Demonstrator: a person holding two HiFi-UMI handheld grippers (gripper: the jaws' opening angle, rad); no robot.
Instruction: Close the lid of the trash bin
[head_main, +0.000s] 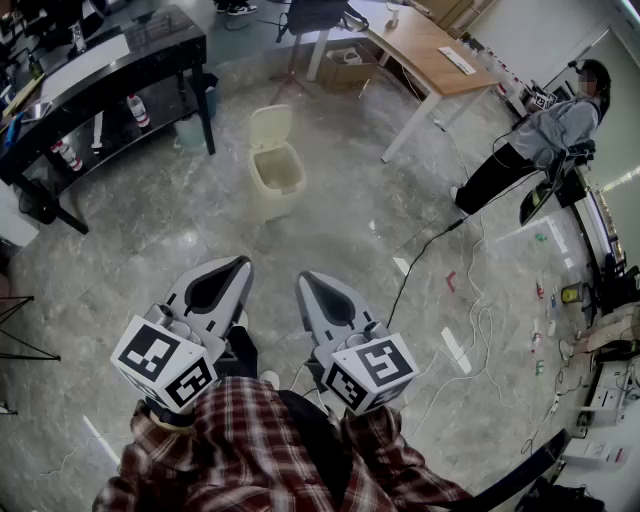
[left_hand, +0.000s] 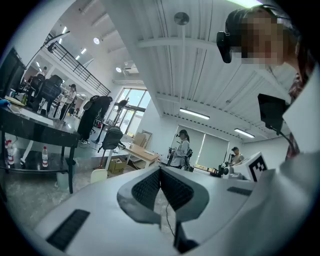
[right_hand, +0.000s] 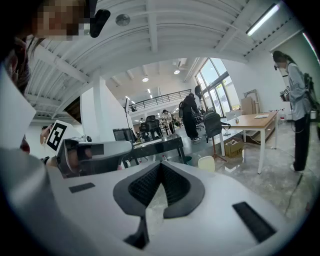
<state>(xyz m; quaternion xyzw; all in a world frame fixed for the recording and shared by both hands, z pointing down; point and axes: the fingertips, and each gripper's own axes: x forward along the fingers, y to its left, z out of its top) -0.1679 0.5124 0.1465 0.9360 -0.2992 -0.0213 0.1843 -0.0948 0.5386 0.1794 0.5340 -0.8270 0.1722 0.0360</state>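
**Left gripper (head_main: 244, 263) and right gripper (head_main: 304, 279) shut and empty, well short of the open trash bin (head_main: 278, 178)**

Found both held low and side by side ahead of the plaid sleeves (head_main: 250, 440), tips pointing forward toward the bin. Saw the jaws pressed together at the tips in each gripper view, with nothing between the pads. Read this as a carrying posture for the approach rather than a grip. Judged that no grasp was likely needed, since a push on the lid (head_main: 270, 128) should tip it down.

Placed the bin well apart from both grippers, on bare stone-patterned floor (head_main: 330, 210). Noted its cream body with the mouth facing up and the lid raised upright along the far edge. Took the hinge to sit at that far edge, so expected a reach over the rim to the lid's top.

Found plenty of open floor between grippers and bin. Noted tighter room on the left, with a leg of the black table (head_main: 120, 60) and a pale bucket (head_main: 190, 132) near the bin. Noted more room on the right, toward the wooden desk (head_main: 425, 45). Spotted a dark cable (head_main: 425, 250) lying right of the straight path, and a standing person (head_main: 545, 135) far off at the right, clear of the route.

Judged the closing not yet begun.
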